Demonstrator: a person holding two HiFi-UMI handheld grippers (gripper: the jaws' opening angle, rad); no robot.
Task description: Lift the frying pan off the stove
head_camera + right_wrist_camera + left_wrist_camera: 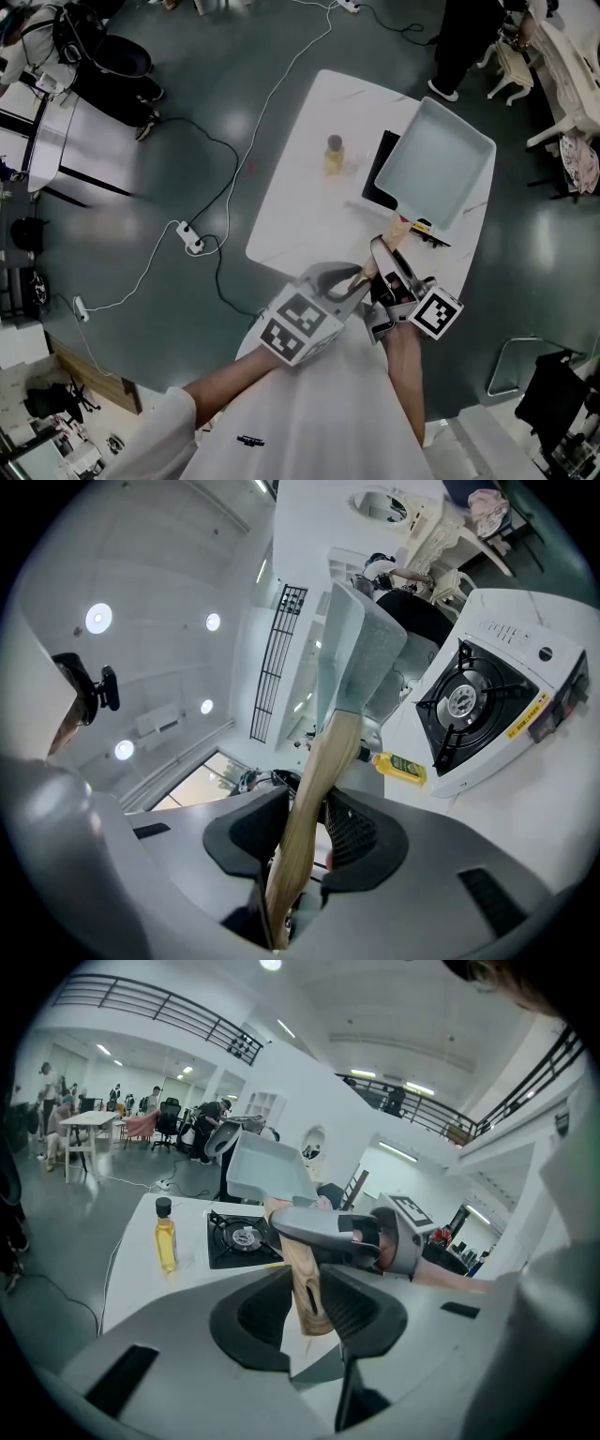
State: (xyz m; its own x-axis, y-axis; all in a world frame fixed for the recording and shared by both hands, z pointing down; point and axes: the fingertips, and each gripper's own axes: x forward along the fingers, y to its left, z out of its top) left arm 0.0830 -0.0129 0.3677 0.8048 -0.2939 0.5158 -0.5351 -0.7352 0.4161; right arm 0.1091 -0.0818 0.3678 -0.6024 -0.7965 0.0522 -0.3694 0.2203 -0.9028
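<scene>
A square pale grey frying pan (441,164) with a light wooden handle (398,232) hangs tilted above the black stove (382,167), clear of the burner. Both grippers hold that handle near the table's front edge. My left gripper (354,281) is shut on the handle's end (305,1283), with the right gripper's body (361,1232) just beyond it. My right gripper (305,822) is shut on the handle (314,780) further up, and the pan (361,653) rises past its jaws. The stove (478,710) lies bare below, burner showing.
A small bottle of yellow oil (335,155) stands on the white table (300,197) left of the stove. Cables and a power strip (192,239) lie on the dark floor at left. A person (459,42) and white chairs (562,66) are at the top right.
</scene>
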